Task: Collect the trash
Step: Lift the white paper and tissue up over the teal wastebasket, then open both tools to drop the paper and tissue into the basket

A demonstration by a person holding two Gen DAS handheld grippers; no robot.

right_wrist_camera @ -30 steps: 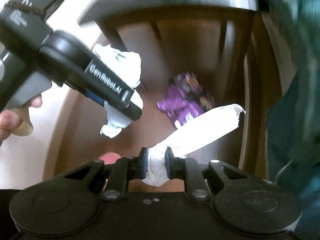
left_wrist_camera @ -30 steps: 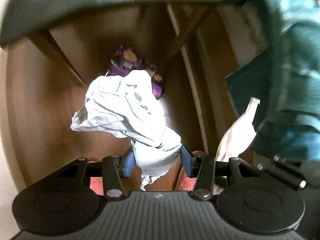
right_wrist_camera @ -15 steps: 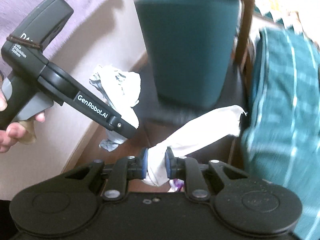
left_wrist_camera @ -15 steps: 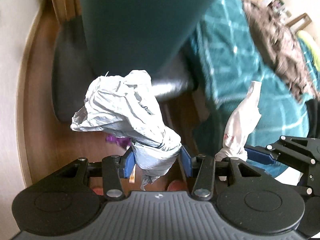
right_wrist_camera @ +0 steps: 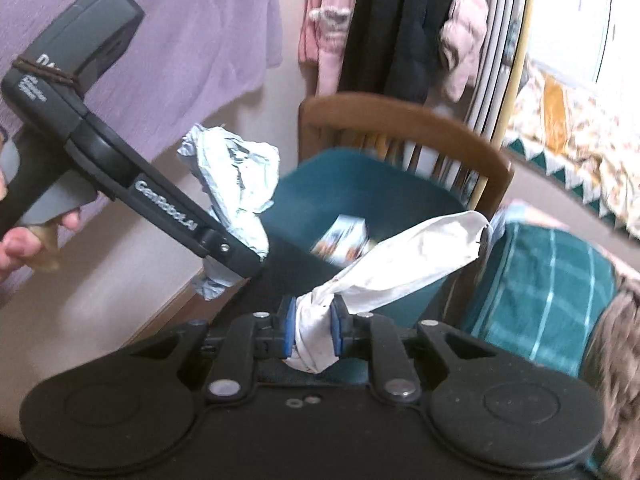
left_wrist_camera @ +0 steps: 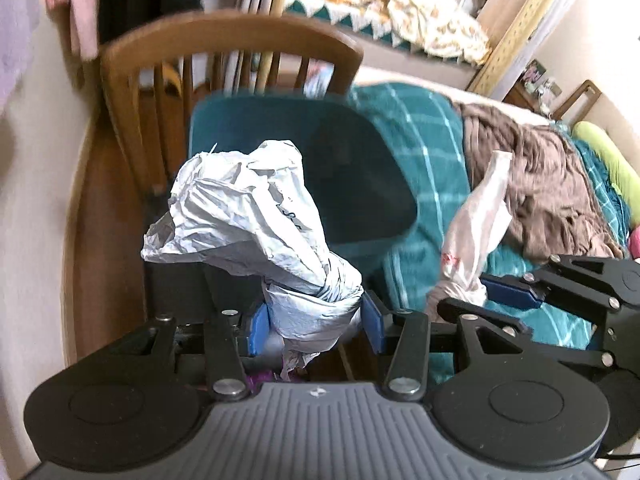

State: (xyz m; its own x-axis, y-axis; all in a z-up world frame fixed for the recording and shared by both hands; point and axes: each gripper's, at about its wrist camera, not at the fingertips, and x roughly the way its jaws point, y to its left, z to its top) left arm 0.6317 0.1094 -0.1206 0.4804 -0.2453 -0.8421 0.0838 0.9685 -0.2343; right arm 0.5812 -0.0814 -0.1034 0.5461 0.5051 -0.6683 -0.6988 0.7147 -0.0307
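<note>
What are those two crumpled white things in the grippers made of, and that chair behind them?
Crumpled bag: looks like thin matte plastic film, sharply creased, faint print. Twisted wrapper: probably thin plastic or paper, matte white; hard to tell. Chair: brown wood with a slight sheen, slatted back.

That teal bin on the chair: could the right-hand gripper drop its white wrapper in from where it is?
Probably yes. The right gripper, shut on the white wrapper, faces the teal bin, whose mouth looks open and unblocked.

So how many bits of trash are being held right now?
2. A crumpled grey-white bag is clamped in the left claw, and a twisted white bag is clamped in the right claw. More could be out of view.
</note>
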